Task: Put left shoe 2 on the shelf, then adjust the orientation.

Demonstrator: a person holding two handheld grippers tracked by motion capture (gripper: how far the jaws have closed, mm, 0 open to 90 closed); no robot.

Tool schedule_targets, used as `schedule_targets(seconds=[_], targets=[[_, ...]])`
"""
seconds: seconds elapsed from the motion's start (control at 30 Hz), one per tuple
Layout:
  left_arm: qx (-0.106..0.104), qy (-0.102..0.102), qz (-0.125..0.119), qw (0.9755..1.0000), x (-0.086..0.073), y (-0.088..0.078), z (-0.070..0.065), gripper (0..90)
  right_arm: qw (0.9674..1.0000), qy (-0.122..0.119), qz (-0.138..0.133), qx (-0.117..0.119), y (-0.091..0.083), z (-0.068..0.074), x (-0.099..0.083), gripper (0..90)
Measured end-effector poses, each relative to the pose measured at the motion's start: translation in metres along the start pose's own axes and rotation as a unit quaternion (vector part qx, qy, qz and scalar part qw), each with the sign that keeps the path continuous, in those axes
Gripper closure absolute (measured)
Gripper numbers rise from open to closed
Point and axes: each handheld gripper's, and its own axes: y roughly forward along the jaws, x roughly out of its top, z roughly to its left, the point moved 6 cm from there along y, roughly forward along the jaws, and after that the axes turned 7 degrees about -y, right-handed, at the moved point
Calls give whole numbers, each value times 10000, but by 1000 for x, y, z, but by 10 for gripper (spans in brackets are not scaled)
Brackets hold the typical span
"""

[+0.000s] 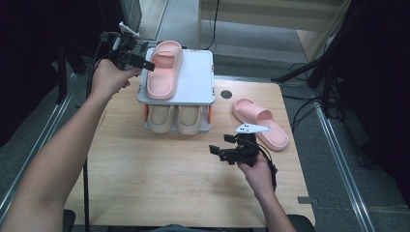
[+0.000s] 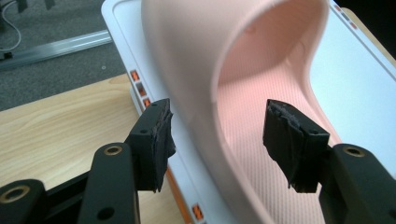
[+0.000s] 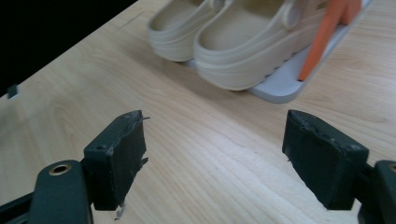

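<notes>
Left gripper (image 1: pixel 145 64), jaws apart, straddles side wall of pink slipper (image 2: pixel 224 93) on rack's top shelf (image 1: pixel 196 79). Right gripper (image 1: pixel 223 152) hovers open over table (image 1: pixel 159 179). Second pink slipper (image 1: pixel 260 123) lies on table beside rack, likely next. Beige pair (image 3: pixel 229 32) fills lower shelf.

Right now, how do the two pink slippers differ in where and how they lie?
The pink slipper on the rack lies on the white top shelf, while the pink slipper on the table lies on the bare wood right of the rack. The left tool stands open astride the first one's side wall; the right tool hangs open, apart from the second. Both lie sole down.
</notes>
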Motion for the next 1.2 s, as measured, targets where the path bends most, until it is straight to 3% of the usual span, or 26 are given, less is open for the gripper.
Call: schedule_targets(seconds=[0.3, 0.47, 0.63, 0.77, 0.8, 0.93, 1.2], targets=[[-148, 46, -27, 9999, -21, -13, 8, 403, 9996, 35, 103, -258, -5, -17, -3, 208], [-227, 86, 35, 9997, -43, -13, 16, 398, 9992, 155, 73, -353, -10, -27, -1, 194], [-308, 63, -18, 9995, -56, -13, 19, 395, 9989, 159, 38, -440, -12, -39, 7, 278], [-328, 156, -8, 9993, -73, -6, 24, 388, 9978, 249, 62, -616, -17, -57, 3, 343], [-307, 107, 2, 9995, -76, -4, 26, 388, 9976, 264, 65, -636, -18, -61, 1, 359], [-571, -167, -203, 9980, -85, -4, 27, 370, 9967, 201, 52, -788, -28, -79, -3, 387], [-532, 8, -357, 9979, -94, -20, 22, 375, 9953, 401, -45, -885, -41, -102, -10, 414]])
